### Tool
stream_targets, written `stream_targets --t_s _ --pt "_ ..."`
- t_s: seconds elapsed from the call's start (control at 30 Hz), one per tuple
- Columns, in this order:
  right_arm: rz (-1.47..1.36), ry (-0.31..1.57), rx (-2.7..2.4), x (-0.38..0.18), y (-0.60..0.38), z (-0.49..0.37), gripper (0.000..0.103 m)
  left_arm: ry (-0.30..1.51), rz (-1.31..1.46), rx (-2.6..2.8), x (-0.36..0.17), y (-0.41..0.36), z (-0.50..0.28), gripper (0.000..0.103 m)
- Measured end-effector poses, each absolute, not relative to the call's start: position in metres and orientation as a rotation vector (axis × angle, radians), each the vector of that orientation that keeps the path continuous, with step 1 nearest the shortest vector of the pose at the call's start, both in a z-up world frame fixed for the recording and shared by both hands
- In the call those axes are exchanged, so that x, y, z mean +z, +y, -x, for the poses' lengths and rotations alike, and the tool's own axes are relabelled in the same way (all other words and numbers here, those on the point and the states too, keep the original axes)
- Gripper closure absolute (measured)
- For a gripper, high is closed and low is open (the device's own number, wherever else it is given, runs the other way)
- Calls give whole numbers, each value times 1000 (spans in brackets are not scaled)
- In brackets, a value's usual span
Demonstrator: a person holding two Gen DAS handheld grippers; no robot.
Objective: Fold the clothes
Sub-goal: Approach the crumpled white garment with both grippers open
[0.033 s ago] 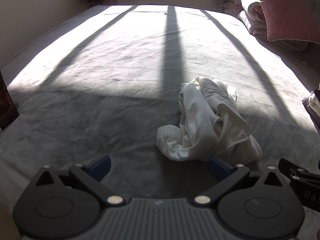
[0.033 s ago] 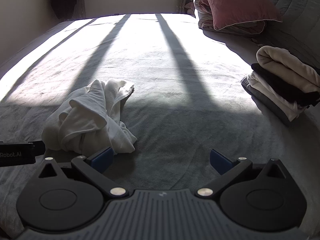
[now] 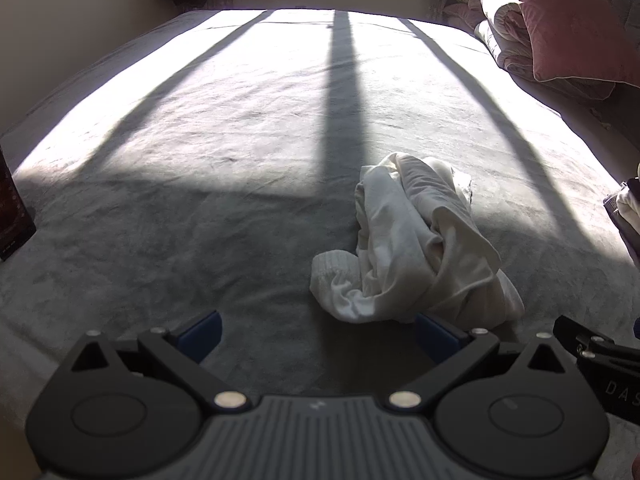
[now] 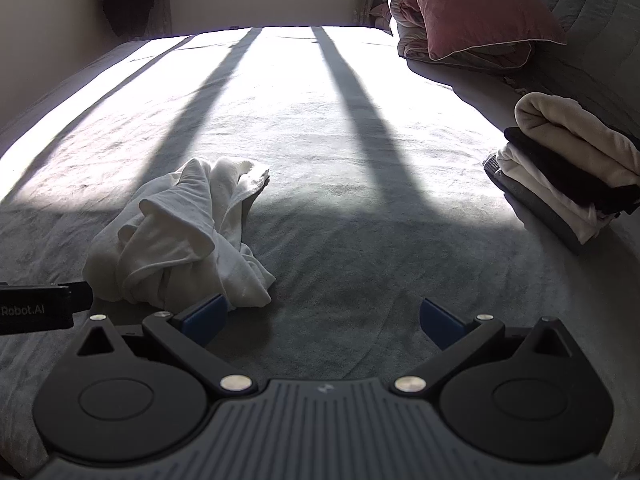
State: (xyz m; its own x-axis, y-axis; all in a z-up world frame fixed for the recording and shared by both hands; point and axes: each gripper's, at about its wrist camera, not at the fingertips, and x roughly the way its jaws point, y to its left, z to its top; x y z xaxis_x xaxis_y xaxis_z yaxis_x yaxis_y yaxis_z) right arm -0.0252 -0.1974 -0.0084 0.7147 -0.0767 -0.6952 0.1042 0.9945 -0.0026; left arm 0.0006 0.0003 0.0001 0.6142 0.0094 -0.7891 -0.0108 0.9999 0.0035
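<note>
A crumpled white garment [image 3: 412, 248] lies in a heap on the grey bed [image 3: 200, 200], with a ribbed cuff at its near left. My left gripper [image 3: 318, 332] is open and empty, low over the bed; the heap sits just ahead of its right finger. In the right wrist view the same garment [image 4: 180, 240] lies ahead and left. My right gripper [image 4: 324, 320] is open and empty, its left finger [image 4: 204, 316] close to the heap's near edge. Each gripper's body shows at the edge of the other's view.
A stack of folded clothes [image 4: 568, 172] lies at the bed's right side. Pink pillows and a rolled quilt [image 4: 468, 12] are piled at the far right corner. A dark object [image 3: 12, 212] stands at the left edge. Window-frame shadows stripe the sunlit bedcover.
</note>
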Motion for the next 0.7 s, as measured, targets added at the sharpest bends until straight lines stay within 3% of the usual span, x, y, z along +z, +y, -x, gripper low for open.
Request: stream_targets --t_s 0.7 --pt "15 854 -69 -22 -179 2 0 979 56 54 -13 12 -21 0"
